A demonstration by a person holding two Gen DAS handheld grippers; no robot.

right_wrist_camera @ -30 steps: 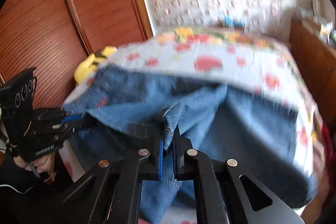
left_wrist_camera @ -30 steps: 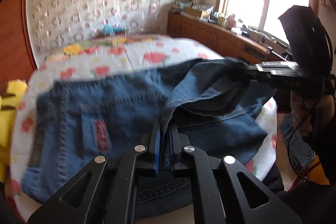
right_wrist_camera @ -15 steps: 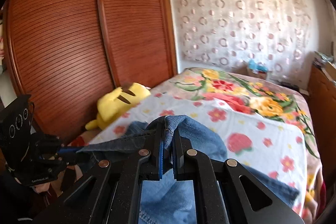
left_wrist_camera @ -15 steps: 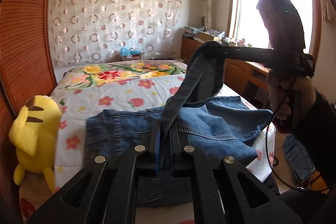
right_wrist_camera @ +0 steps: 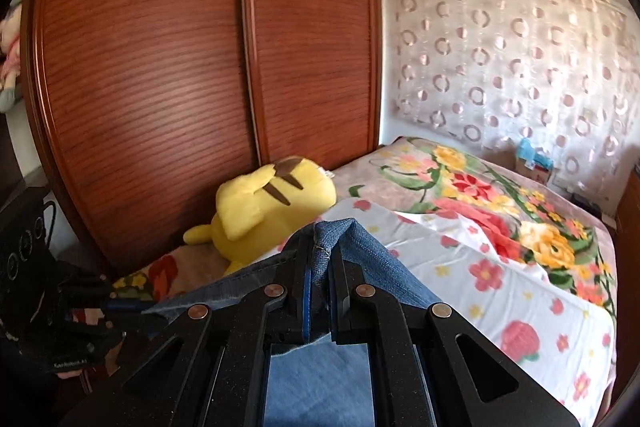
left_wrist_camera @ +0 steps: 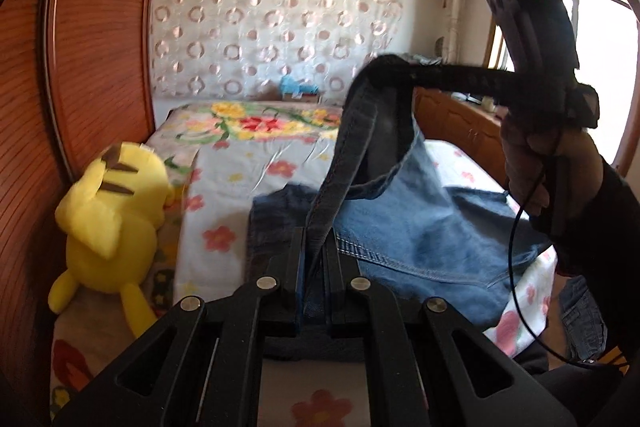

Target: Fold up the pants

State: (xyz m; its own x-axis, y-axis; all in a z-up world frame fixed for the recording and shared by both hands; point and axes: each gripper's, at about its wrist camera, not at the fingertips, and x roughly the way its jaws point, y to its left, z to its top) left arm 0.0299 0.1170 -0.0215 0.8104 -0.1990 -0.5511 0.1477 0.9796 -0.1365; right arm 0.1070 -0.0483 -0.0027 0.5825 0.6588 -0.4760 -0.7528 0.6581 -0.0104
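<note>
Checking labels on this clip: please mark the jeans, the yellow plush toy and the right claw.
jeans point(left_wrist_camera: 416, 227): left wrist view, light denim panel draped over the bed.
yellow plush toy point(right_wrist_camera: 264, 211): right wrist view, on its body.
right claw point(right_wrist_camera: 319, 281): right wrist view, between its tips, clamping denim.

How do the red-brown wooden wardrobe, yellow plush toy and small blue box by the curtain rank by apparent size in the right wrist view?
1. Red-brown wooden wardrobe
2. Yellow plush toy
3. Small blue box; it sits farthest away, so its true size is unsure.
</note>
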